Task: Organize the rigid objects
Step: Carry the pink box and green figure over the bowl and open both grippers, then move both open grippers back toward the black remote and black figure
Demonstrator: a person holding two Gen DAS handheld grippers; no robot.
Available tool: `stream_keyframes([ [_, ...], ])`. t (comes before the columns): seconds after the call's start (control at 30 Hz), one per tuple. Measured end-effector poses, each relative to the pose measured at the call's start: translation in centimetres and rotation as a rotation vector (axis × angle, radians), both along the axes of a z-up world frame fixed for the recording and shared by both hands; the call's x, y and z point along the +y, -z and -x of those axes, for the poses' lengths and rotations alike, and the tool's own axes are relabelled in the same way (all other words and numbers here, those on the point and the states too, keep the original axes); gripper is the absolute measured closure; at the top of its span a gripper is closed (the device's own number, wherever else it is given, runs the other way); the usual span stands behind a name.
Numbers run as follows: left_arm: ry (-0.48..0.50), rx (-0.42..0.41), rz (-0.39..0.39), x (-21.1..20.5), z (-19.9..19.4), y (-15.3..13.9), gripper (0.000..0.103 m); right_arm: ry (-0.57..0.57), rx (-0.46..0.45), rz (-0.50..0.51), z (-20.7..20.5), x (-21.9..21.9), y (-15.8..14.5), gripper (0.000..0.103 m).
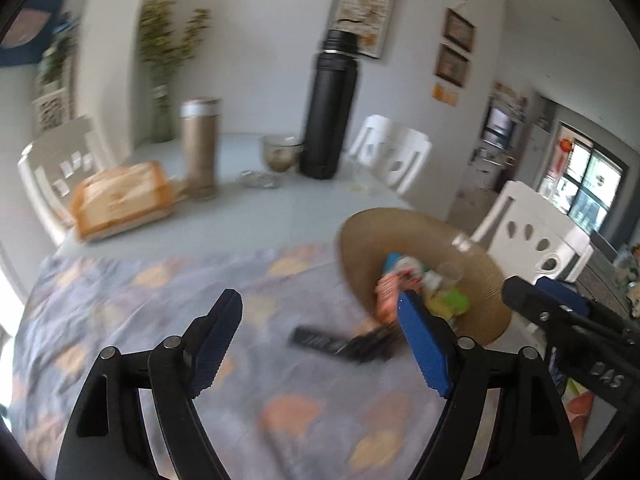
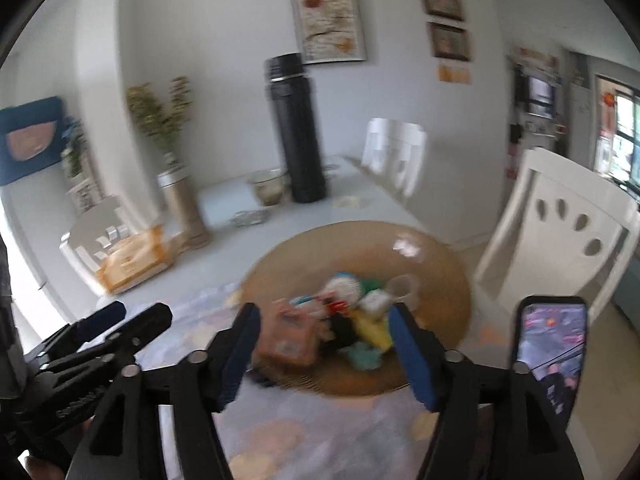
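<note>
A round woven tray (image 1: 484, 276) rests on the patterned cloth (image 1: 160, 292), holding several small items, among them a pink box (image 2: 292, 340), a yellow object (image 2: 372, 328) and a clear cup (image 2: 404, 286). A black remote-like object (image 1: 336, 346) lies on the cloth just left of the tray. My left gripper (image 1: 318, 302) hovers open above that black object with nothing between its fingers. My right gripper (image 2: 323, 312) is open in front of the tray (image 2: 440, 264), its fingers framing the pile without touching it. Both views are motion-blurred.
Farther back on the table stand a tall black flask (image 1: 330, 108), a gold canister (image 1: 200, 144), a glass bowl (image 1: 280, 152) and an orange package (image 1: 124, 200). White chairs (image 2: 560, 232) ring the table. A lit phone (image 2: 552, 352) sits at the right.
</note>
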State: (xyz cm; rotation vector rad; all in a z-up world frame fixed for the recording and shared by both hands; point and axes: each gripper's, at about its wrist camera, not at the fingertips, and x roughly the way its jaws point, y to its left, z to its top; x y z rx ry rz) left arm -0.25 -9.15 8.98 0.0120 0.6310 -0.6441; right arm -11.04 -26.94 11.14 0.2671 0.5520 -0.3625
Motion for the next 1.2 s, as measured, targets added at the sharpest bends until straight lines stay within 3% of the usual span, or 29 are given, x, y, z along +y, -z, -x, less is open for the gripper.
stream_keyframes([
  [0.13, -0.087, 0.032, -0.012, 3.6, -0.1, 2.3, 0.024, -0.135, 0.008, 0.054, -0.5, 5.3, 1.4, 0.033],
  [0.17, -0.106, 0.047, -0.015, 4.3, -0.3, 3.0, 0.024, -0.161, 0.024, 0.071, -0.8, 6.6, 2.3, 0.028],
  [0.27, -0.154, 0.095, -0.026, 5.7, -1.2, 5.6, 0.024, -0.234, 0.054, 0.112, -1.7, 9.7, 5.8, 0.025],
  [0.37, -0.182, 0.134, -0.047, 6.3, -1.8, 7.9, 0.024, -0.247, 0.100, 0.186, -2.6, 11.4, 9.2, 0.025],
  [0.43, -0.158, 0.208, -0.040, 6.1, -2.4, 8.8, 0.024, -0.251, 0.160, 0.216, -3.4, 11.9, 10.6, 0.025],
  [0.53, -0.131, 0.204, -0.079, 5.2, -2.0, 9.3, 0.024, -0.249, 0.199, 0.226, -4.0, 11.8, 11.3, 0.024],
  [0.7, -0.110, 0.174, -0.191, 3.4, -1.2, 9.9, 0.024, -0.233, 0.265, 0.053, -4.8, 8.8, 12.6, 0.022],
  [0.77, -0.114, 0.178, -0.190, 3.5, -1.2, 9.8, 0.023, -0.215, 0.288, -0.033, -4.9, 7.3, 13.3, 0.022],
  [1.03, -0.130, 0.289, -0.157, 4.5, -2.7, 10.8, 0.024, -0.184, 0.292, -0.087, -5.0, 6.2, 13.2, 0.022],
  [1.13, -0.127, 0.282, -0.166, 4.3, -2.6, 10.8, 0.024, -0.138, 0.232, -0.226, -4.2, 3.4, 13.1, 0.022],
  [1.2, -0.121, 0.270, -0.185, 4.0, -2.4, 10.8, 0.024, -0.101, 0.168, -0.380, -3.3, 0.6, 13.6, 0.021],
])
